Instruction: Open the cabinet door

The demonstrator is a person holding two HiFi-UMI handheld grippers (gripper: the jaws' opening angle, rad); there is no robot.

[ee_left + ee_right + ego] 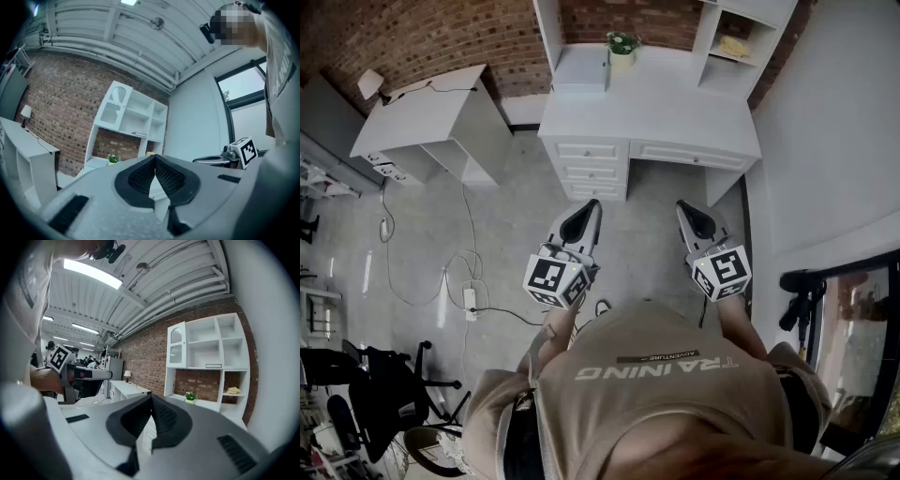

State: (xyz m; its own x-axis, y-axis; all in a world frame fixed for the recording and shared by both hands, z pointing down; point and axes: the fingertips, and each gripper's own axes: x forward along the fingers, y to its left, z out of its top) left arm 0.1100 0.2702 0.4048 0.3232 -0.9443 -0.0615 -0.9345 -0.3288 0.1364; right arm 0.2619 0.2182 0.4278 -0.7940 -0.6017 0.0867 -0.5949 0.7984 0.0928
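Observation:
A white desk with a hutch (675,94) stands ahead against the brick wall. The hutch's cabinet door (176,345), white with an arched glass pane, is closed at the upper left of the shelves; it also shows in the left gripper view (114,104). My left gripper (587,212) and right gripper (688,212) are held level side by side over the floor, well short of the desk. In the left gripper view the left gripper (154,157) has its pads meeting with nothing between them. The right gripper (151,397) is likewise shut and empty.
Drawers (593,169) fill the desk's left side. A potted plant (622,47) sits on the desktop and a yellow item (733,47) on a right shelf. A second white desk (422,117) stands left. A power strip (470,298), a chair (375,384) and a tripod (802,291) surround me.

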